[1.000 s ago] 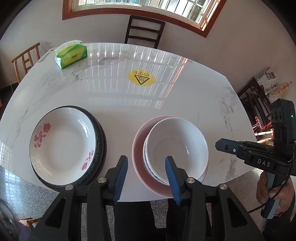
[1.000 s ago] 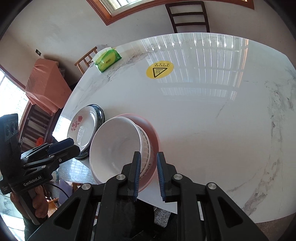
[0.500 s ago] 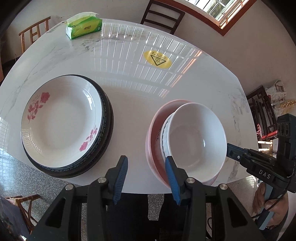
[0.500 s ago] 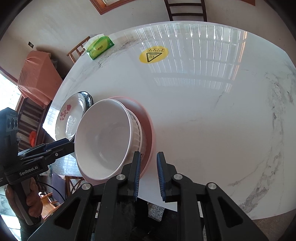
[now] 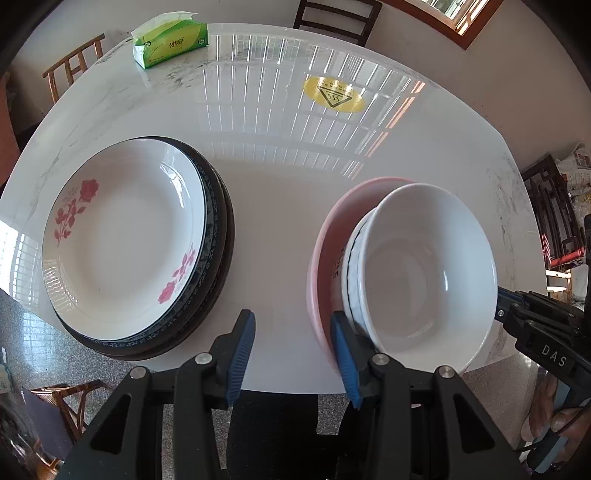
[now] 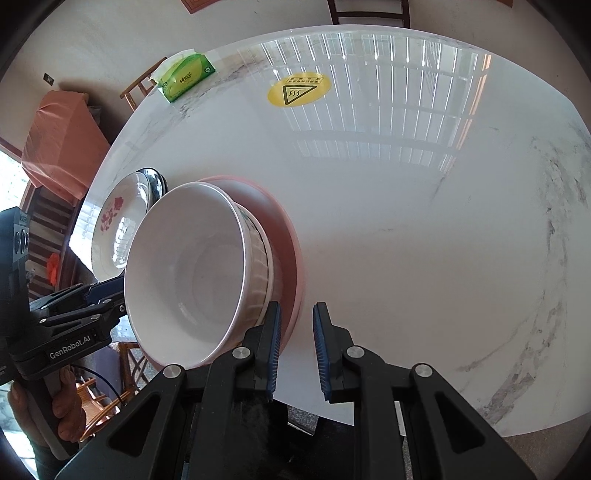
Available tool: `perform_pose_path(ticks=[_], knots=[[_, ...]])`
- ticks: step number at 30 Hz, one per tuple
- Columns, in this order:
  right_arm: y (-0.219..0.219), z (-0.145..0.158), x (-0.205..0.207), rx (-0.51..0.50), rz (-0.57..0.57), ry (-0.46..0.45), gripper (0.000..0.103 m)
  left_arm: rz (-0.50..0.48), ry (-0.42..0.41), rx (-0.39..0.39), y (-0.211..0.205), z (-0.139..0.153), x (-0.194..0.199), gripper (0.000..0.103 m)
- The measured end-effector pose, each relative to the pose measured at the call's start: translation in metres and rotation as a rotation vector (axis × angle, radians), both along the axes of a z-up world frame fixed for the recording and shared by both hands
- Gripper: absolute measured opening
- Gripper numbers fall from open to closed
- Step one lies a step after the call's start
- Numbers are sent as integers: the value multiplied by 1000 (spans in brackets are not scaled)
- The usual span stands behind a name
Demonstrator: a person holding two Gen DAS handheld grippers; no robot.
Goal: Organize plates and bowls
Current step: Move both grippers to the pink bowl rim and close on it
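Note:
A white bowl (image 5: 424,273) sits nested in a patterned bowl (image 5: 351,266) on a pink dish (image 5: 325,251) near the table's front edge. To its left, a white floral plate (image 5: 122,236) tops a stack of dark plates (image 5: 221,236). My left gripper (image 5: 291,354) hangs open over the gap between the two stacks, nothing between its pads, its right finger close to the pink rim. My right gripper (image 6: 298,345) is shut and empty, just right of the pink dish (image 6: 288,236) and white bowl (image 6: 184,280). Each gripper flanks the bowl stack.
The white marble table (image 5: 280,177) carries a green tissue box (image 5: 170,42) at the far left and a yellow warning sticker (image 5: 332,94) at the back. Wooden chairs (image 5: 332,14) stand behind it. A hand (image 6: 66,406) holds the left gripper's handle.
Both grippers have sunk toward the table and tilted further down, so the plates and bowls loom larger. Neither jaw gap has changed and nothing was taken hold of.

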State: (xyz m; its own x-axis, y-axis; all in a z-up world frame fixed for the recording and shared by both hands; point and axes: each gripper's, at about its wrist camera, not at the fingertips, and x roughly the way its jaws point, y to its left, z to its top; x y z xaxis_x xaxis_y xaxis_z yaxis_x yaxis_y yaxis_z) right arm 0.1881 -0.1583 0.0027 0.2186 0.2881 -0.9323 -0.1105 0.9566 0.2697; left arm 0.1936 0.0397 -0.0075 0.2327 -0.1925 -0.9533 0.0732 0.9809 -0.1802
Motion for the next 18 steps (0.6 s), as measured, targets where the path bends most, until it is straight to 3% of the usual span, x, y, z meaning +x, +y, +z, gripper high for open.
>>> perform_pose_path(ticks=[4,10,13,16,18], knots=[[4,-5,4,-40,1,16,22,11,-19,66,-6,-2,1,50],[6,-9,7,-79,18,19,24,47,-24,74,-7,-3,3,50],[3,-9,7,-81,18,15,27,30,-42,126,-9,0,2,51],[-1,-10,7,-103,7,8,41,7,-51,170,-14,2,1,51],[-7,-14,8,-109,-11,17,57,31,-58,141,-10,1,0,50]])
